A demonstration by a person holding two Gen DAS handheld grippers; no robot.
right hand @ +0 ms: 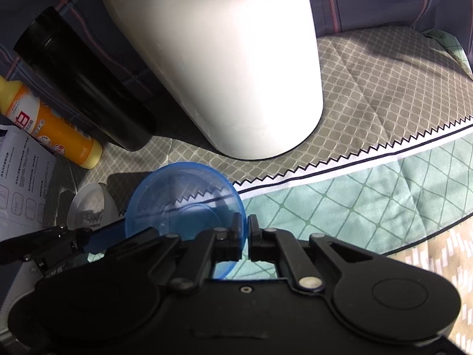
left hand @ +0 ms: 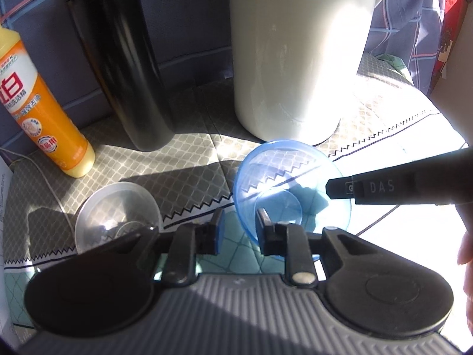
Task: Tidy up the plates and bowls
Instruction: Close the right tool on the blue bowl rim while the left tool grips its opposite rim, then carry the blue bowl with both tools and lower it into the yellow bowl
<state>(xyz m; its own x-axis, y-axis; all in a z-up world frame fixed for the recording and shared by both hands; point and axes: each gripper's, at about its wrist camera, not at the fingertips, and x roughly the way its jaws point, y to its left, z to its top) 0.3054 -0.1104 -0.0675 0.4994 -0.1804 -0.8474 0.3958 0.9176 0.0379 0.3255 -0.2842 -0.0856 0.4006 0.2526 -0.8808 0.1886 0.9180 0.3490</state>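
Observation:
A see-through blue bowl (left hand: 283,177) is tilted above the cloth, its mouth facing the cameras. My right gripper (right hand: 244,226) is shut on the right side of its rim. In the left wrist view that gripper comes in from the right as a black finger (left hand: 343,189) marked DAS. My left gripper (left hand: 241,227) straddles the bowl's left rim, one finger inside and one outside, with a small gap still showing beside the wall. A clear plastic bowl (left hand: 118,216) lies on the cloth to the left and is also seen in the right wrist view (right hand: 88,204).
Close behind the bowls stand a tall white jug (left hand: 292,59), a black flask (left hand: 118,59) and an orange detergent bottle (left hand: 44,109). A printed leaflet (right hand: 20,177) lies at the left. A patterned cloth (right hand: 369,94) covers the surface. A hand (left hand: 467,254) shows at the right edge.

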